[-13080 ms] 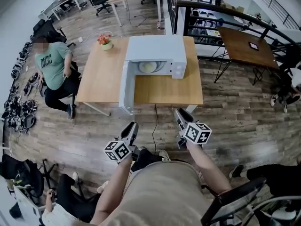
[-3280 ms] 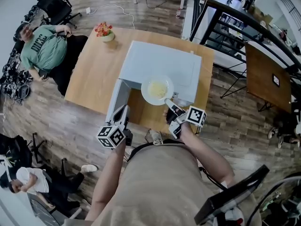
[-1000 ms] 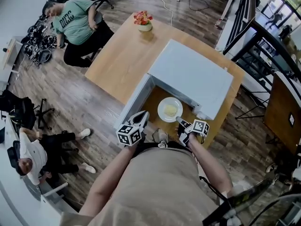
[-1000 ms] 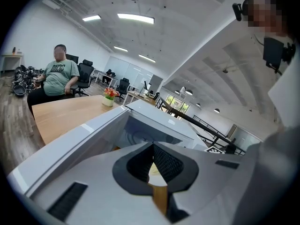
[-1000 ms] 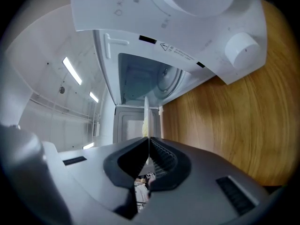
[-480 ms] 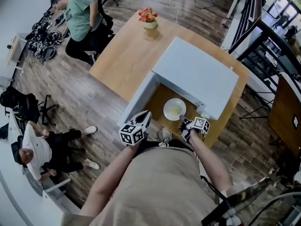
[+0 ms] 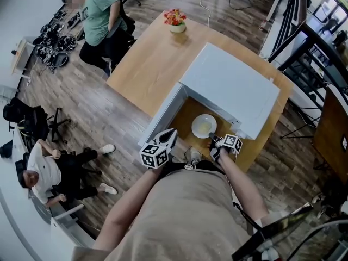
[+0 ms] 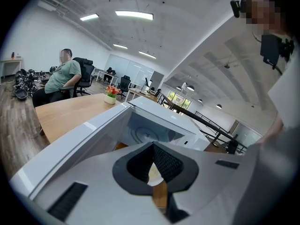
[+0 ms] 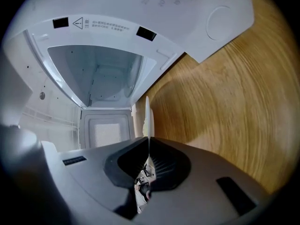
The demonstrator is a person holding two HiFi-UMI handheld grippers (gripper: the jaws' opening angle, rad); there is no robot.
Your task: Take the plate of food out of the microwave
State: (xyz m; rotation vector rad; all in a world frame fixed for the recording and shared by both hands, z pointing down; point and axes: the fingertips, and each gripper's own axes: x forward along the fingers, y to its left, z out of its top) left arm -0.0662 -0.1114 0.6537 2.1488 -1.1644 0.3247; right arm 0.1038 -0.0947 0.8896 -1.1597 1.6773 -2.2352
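In the head view a white plate (image 7: 203, 125) with pale yellow food is over the wooden table (image 7: 142, 64), just in front of the white microwave (image 7: 234, 90). My right gripper (image 7: 212, 137) is shut on the plate's near rim. The right gripper view shows that rim (image 9: 146, 114) edge-on between the right gripper's (image 9: 148, 142) closed pads, and the microwave cavity (image 9: 101, 74) behind it is bare. The microwave door (image 7: 163, 110) hangs open to the left. My left gripper (image 7: 169, 133) hovers beside the door, shut on nothing (image 8: 153, 144). I cannot tell whether the plate touches the table.
A small flower pot (image 7: 175, 18) stands at the table's far corner. A person in a green shirt (image 7: 100, 16) sits beyond the table, and another person (image 7: 43, 173) sits on the floor at the left. Black railings (image 7: 304, 31) run along the right.
The plate was inside the microwave at first, with both grippers away. It has since come out in my right gripper. Over the last second it has barely shifted.
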